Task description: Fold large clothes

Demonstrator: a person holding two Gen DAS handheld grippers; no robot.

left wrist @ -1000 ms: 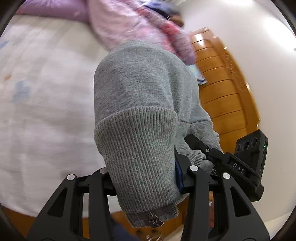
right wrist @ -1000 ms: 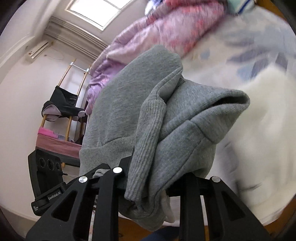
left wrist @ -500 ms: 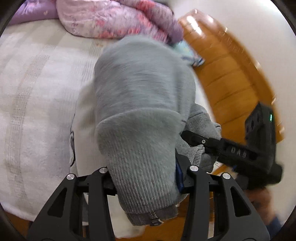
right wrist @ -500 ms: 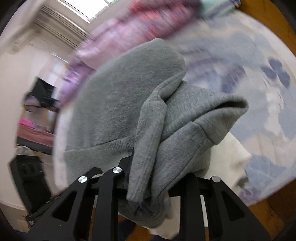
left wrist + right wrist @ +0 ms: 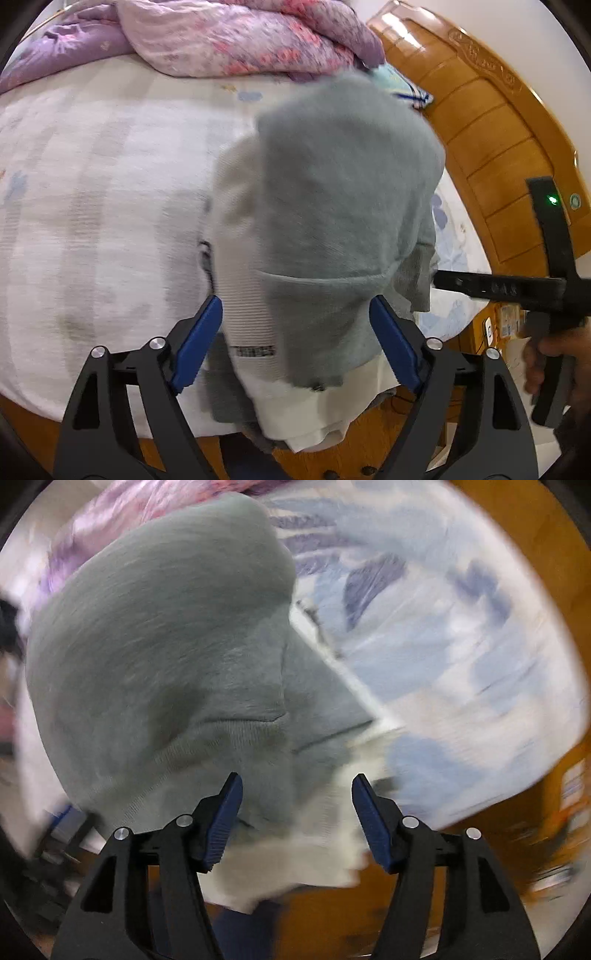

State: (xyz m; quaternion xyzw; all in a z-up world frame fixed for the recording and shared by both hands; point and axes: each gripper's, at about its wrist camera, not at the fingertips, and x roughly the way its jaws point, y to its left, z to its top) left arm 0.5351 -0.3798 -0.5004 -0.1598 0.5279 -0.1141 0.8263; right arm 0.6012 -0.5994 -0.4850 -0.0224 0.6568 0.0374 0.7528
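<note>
bed (image 5: 92,192) | on it: pink quilt (image 5: 236,33), white garment (image 5: 240,229) under grey sweatshirt (image 5: 343,206)

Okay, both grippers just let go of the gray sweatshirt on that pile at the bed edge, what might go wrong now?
1. The gray sweatshirt sits on a white garment that overhangs the bed's edge, so the stack might slide off.
2. The left gripper has its jaws open on either side of the ribbed hem; pulling back carelessly could snag it and undo the fold.
3. The right gripper is open close to the fabric too, with the same snag risk.
</note>
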